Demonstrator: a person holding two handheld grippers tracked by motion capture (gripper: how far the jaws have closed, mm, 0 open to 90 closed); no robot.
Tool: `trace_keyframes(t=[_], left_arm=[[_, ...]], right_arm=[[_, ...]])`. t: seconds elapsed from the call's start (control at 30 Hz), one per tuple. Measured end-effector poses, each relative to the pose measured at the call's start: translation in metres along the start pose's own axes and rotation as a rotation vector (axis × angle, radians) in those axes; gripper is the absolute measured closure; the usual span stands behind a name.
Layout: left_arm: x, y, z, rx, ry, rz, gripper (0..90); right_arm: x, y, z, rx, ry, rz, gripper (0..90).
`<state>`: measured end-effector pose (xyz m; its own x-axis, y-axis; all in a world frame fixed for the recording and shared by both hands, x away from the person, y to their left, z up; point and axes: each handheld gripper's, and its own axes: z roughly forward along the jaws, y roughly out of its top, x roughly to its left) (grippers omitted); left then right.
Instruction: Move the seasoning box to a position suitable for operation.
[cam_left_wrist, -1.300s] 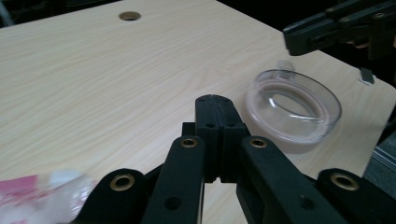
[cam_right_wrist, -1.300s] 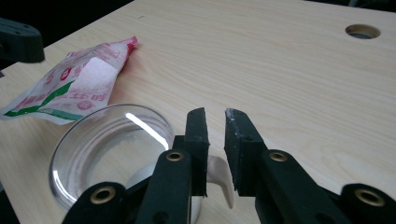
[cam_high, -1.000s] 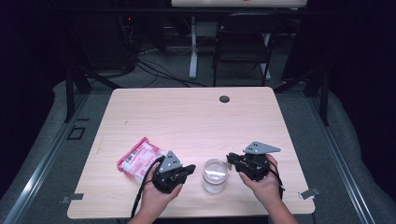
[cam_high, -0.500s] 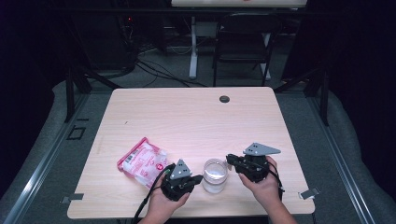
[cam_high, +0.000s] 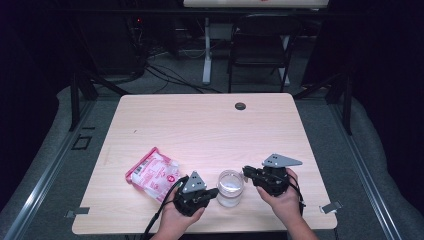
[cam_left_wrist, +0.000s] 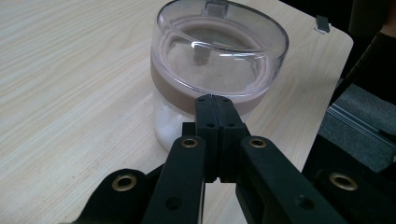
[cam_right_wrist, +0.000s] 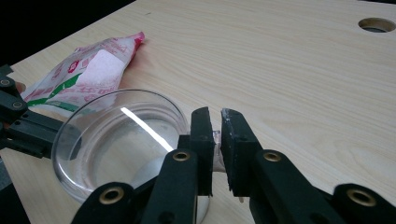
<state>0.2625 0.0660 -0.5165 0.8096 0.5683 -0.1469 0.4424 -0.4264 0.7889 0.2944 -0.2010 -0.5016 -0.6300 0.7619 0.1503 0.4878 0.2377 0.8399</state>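
Note:
A clear jar (cam_high: 230, 186) with a transparent lid and white powder inside stands near the table's front edge. My left gripper (cam_high: 214, 191) is at its left side, shut, and in the left gripper view its tips (cam_left_wrist: 215, 100) press against the jar (cam_left_wrist: 219, 60) at the brown band under the lid. My right gripper (cam_high: 246, 172) is at the jar's right rim. In the right gripper view its jaws (cam_right_wrist: 215, 116) are pinched on a small clear tab at the edge of the lid (cam_right_wrist: 116, 144).
A pink and white pouch (cam_high: 152, 172) lies flat to the left of the jar, also seen in the right gripper view (cam_right_wrist: 88, 70). A round cable hole (cam_high: 240, 106) sits near the table's far edge. A chair (cam_high: 260, 40) stands beyond the table.
My left gripper has moved right, away from the pouch, until its tips reach the jar. The right gripper and the jar have stayed in place.

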Motion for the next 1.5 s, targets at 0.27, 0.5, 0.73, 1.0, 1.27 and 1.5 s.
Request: trace_keyframes(t=[0.27,0.5,0.73,1.0,1.27,1.5], left_arm=[[0.0,0.007,-0.004,-0.015,0.004,-0.004,90.0],[0.0,0.012,-0.005,-0.019,0.004,0.008,90.0],[-0.003,0.022,-0.006,-0.023,0.002,0.014,89.6],[-0.004,0.035,-0.007,-0.026,0.01,0.022,85.7],[-0.004,0.046,-0.005,-0.037,0.017,0.022,78.1],[-0.003,0.048,0.0,-0.028,0.035,0.013,68.8]], right_arm=[[0.002,-0.001,-0.003,0.007,-0.004,-0.009,80.1],[0.008,-0.003,-0.015,-0.01,0.003,-0.053,78.0],[0.017,-0.007,-0.03,-0.021,0.018,-0.096,72.6],[0.025,-0.013,-0.038,-0.028,0.066,-0.139,60.6],[0.031,-0.015,-0.035,-0.039,0.077,-0.207,53.0],[0.032,-0.017,-0.029,-0.038,0.061,-0.226,51.7]])
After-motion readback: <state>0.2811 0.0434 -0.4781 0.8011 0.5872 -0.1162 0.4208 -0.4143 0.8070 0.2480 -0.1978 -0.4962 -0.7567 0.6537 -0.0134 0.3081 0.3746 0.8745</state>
